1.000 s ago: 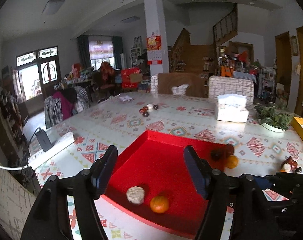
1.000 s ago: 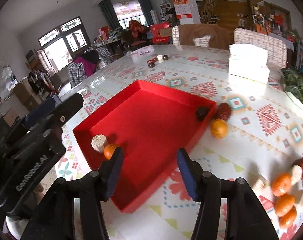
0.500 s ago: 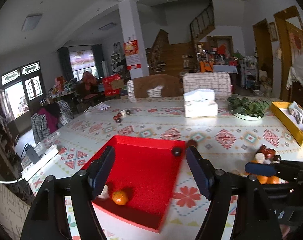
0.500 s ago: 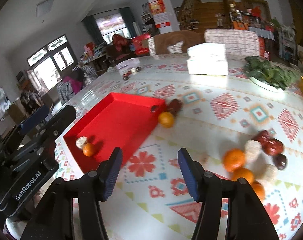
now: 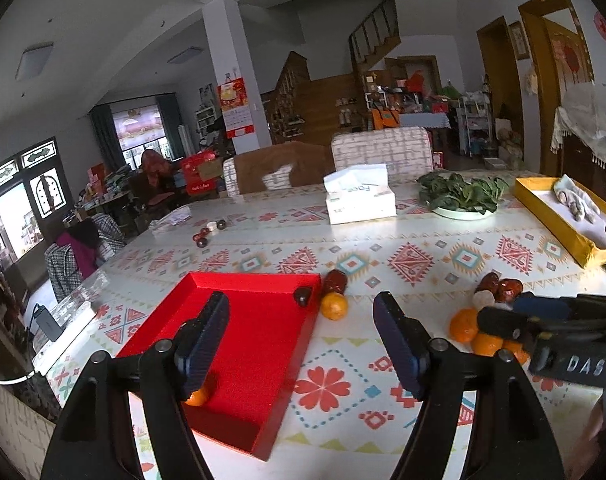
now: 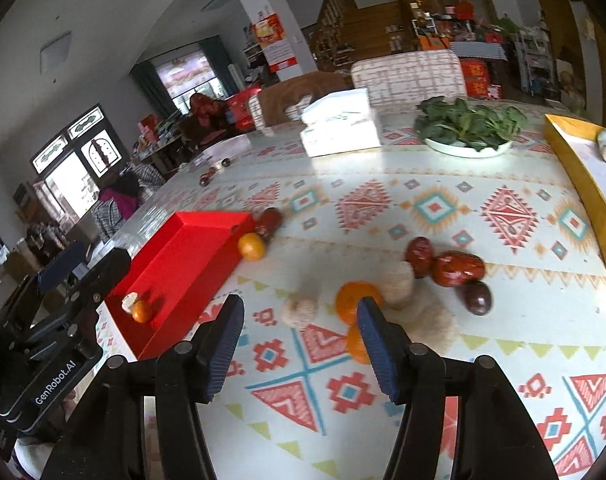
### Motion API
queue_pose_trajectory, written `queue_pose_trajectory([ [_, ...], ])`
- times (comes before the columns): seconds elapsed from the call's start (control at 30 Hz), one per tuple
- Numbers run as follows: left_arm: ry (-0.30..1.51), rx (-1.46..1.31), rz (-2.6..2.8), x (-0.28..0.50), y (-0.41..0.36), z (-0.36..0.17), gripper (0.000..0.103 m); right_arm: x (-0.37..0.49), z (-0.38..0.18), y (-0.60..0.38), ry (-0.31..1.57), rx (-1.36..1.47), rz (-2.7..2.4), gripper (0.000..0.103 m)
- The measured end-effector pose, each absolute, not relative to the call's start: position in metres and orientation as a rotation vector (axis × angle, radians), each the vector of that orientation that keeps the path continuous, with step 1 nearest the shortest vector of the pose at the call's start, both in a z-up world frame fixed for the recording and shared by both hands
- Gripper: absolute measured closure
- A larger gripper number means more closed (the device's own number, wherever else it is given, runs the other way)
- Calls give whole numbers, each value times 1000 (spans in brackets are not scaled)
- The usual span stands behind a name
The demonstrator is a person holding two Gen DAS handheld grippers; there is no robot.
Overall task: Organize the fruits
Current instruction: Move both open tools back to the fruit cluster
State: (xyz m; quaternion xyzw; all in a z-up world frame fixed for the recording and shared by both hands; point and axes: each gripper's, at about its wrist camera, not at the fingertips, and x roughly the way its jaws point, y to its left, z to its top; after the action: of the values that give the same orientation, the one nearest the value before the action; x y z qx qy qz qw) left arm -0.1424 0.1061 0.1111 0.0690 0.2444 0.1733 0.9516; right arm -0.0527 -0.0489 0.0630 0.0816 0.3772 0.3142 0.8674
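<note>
The right gripper (image 6: 299,338) hangs over the loose pile of fruit (image 6: 407,292) on the tabletop (image 6: 423,208), its fingers (image 6: 223,336) released, empty and just now widening; the next reach would go best by settling on one orange (image 6: 357,300) at the pile's near side and closing gently, so the dates and pale round pieces touching it do not roll. The left gripper (image 5: 301,338), also released and empty, waits over the near right corner of the red tray (image 5: 263,344), which holds an orange (image 5: 197,398) near its front edge. The patterned tabletop also carries a tissue box (image 5: 361,200), a plate of greens (image 5: 461,196) and a yellow box (image 5: 555,220), with a cluttered living room behind.
</note>
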Motion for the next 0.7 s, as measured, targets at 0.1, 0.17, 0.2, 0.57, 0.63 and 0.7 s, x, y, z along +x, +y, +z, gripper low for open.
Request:
queue_pose_trajectory([
  [0.1, 513, 147, 346, -139, 101, 107, 29, -48, 62, -63, 789, 187, 635, 39],
  [0.17, 521, 151, 342, -136, 98, 104, 29, -44, 60, -70, 789, 194, 617, 39],
  [0.2, 525, 153, 340, -135, 98, 104, 29, -42, 58, -73, 791, 198, 609, 39],
  [0.57, 586, 164, 323, -111, 94, 87, 29, -23, 39, -95, 831, 253, 562, 39],
  [0.63, 611, 138, 326, -106, 101, 83, 29, -22, 37, -95, 838, 254, 560, 39],
  [0.7, 637, 94, 330, -102, 112, 79, 29, -20, 34, -95, 852, 253, 566, 39],
])
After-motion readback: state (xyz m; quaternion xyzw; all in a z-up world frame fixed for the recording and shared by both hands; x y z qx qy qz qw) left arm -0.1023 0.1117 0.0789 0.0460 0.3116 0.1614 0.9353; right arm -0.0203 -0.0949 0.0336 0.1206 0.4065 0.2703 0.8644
